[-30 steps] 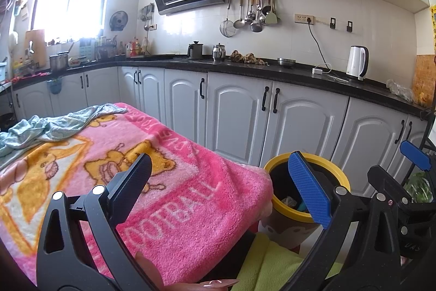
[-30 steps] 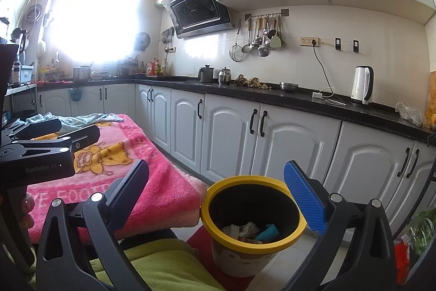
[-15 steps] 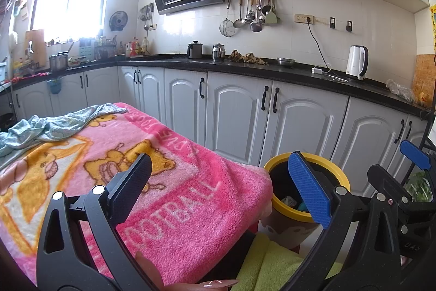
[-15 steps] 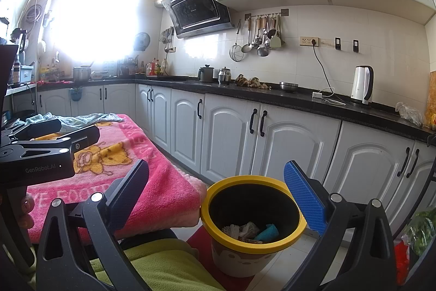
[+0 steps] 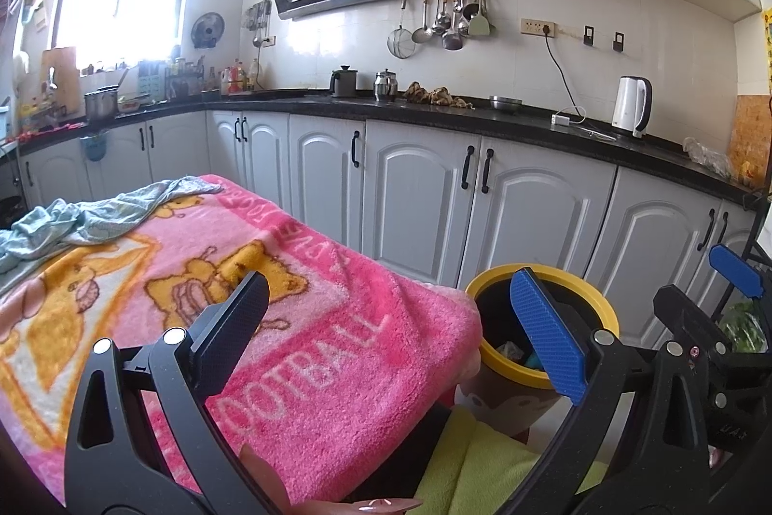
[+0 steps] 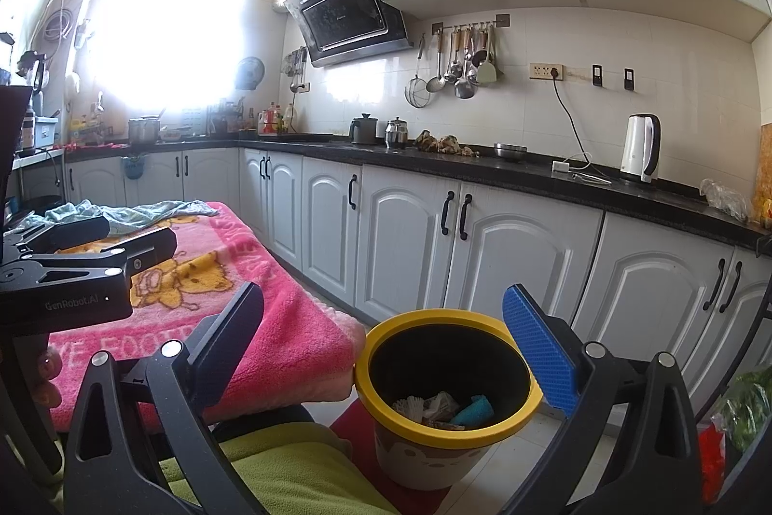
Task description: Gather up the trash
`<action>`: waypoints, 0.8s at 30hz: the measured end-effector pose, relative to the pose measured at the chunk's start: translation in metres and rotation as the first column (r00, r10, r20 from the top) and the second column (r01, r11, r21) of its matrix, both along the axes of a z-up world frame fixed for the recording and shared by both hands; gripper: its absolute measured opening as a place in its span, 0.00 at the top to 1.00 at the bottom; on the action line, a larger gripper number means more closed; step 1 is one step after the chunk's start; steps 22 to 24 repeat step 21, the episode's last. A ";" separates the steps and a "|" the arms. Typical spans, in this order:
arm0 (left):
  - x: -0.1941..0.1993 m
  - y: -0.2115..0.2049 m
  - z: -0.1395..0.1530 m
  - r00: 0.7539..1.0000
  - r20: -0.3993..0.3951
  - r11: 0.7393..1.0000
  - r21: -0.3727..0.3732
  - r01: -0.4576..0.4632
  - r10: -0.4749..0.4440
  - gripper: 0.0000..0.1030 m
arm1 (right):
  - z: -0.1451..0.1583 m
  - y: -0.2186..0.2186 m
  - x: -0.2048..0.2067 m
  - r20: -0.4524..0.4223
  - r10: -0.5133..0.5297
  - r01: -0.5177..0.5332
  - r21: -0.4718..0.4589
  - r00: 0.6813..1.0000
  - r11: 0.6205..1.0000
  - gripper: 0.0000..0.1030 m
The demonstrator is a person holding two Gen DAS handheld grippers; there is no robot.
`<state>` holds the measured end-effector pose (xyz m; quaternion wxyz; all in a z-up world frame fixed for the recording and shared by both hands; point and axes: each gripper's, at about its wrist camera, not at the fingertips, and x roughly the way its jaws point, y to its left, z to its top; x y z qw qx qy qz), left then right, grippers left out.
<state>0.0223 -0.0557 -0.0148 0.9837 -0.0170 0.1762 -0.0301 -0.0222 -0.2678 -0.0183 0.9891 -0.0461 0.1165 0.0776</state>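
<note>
A trash bin with a yellow rim (image 6: 448, 317) stands on the floor beside the pink blanket; crumpled white paper and a blue piece (image 6: 475, 411) lie inside it. In the left wrist view the bin (image 5: 598, 312) is partly behind the blue fingertip. My right gripper (image 6: 383, 322) is open and empty, held above the bin's near side. My left gripper (image 5: 386, 307) is open and empty, above the blanket's right edge. The right gripper's blue pad (image 5: 736, 269) shows at the right edge of the left wrist view; the left gripper's body (image 6: 72, 269) shows at the left of the right wrist view.
A pink "FOOTBALL" blanket (image 5: 202, 302) covers a table, with a light blue cloth (image 5: 91, 218) at its far end. White cabinets (image 6: 521, 254) under a black counter run behind. A green cloth (image 6: 289, 471) lies below the grippers. A white kettle (image 6: 639, 148) stands on the counter.
</note>
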 end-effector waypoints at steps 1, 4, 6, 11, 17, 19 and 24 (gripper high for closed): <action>0.000 0.000 0.000 1.000 0.002 1.000 -0.002 0.001 -0.001 0.11 | 0.000 0.000 0.000 -0.001 0.000 0.000 0.000 1.000 1.000 0.06; 0.002 0.000 -0.001 1.000 -0.005 1.000 -0.003 0.002 -0.002 0.11 | -0.002 -0.001 0.000 -0.004 -0.003 0.003 0.001 1.000 1.000 0.06; 0.003 0.001 -0.004 1.000 -0.013 1.000 -0.003 0.001 -0.001 0.11 | -0.004 -0.001 0.001 -0.007 0.000 0.000 -0.002 1.000 1.000 0.06; 0.006 0.014 -0.007 0.999 -0.032 0.999 -0.046 -0.016 0.015 0.11 | -0.006 0.003 0.007 -0.033 0.033 -0.033 -0.005 0.999 0.999 0.06; 0.013 0.064 -0.010 0.988 -0.092 0.985 -0.109 -0.134 0.124 0.11 | 0.011 0.039 0.036 -0.106 0.180 -0.178 0.031 0.978 0.984 0.06; 0.015 0.093 -0.014 0.971 -0.123 0.971 -0.104 -0.217 0.204 0.11 | 0.018 0.067 0.054 -0.149 0.237 -0.231 0.058 0.960 0.971 0.06; 0.017 0.125 -0.016 0.942 -0.156 0.945 -0.092 -0.313 0.297 0.10 | 0.019 0.100 0.075 -0.203 0.308 -0.300 0.071 0.929 0.951 0.06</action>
